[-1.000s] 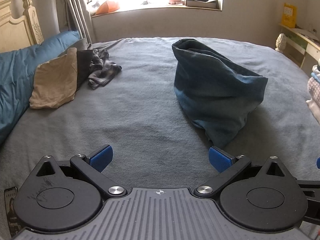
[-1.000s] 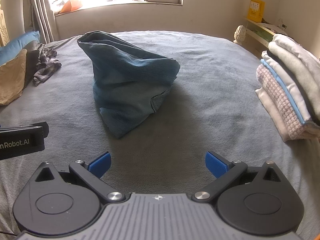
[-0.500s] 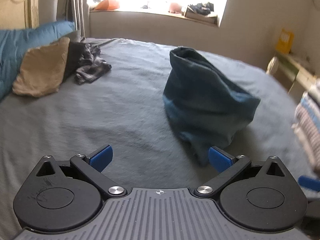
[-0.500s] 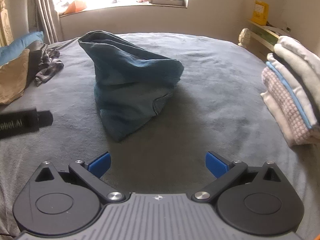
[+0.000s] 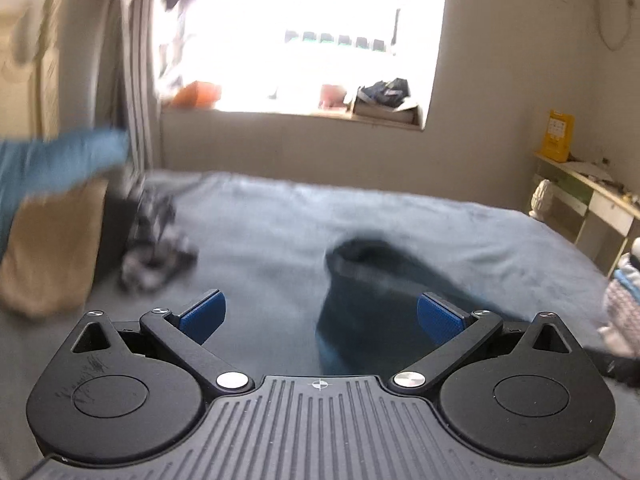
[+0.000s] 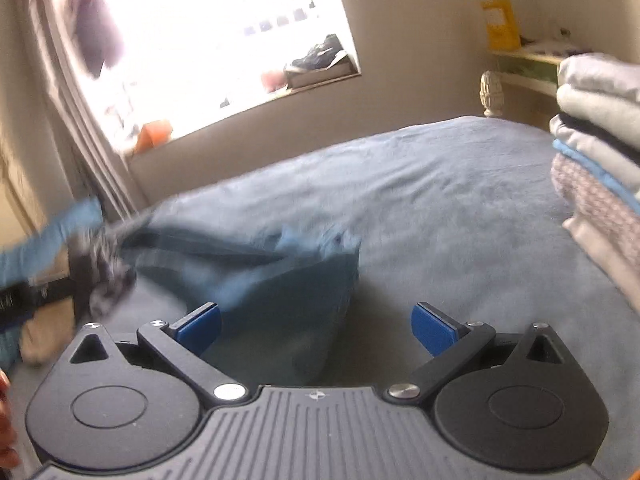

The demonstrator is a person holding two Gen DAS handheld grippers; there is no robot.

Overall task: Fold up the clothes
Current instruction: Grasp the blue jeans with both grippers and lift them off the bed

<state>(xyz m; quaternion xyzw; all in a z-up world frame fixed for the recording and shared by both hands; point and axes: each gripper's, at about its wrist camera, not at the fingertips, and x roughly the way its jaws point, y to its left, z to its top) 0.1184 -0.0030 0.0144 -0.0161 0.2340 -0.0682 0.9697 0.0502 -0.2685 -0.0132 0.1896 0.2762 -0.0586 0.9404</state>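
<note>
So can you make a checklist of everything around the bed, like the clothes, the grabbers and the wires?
Surface: grey bed cover, rumpled.
Job's things: blue jeans in a heap mid-bed; folded stack at the right edge.
Clutter: checked garment and tan pillow at the left.
Grippers: left gripper and right gripper open, holding nothing.
Cables: nothing seen.
Surroundings: bright window, yellow box on a shelf; views blurred.
</note>
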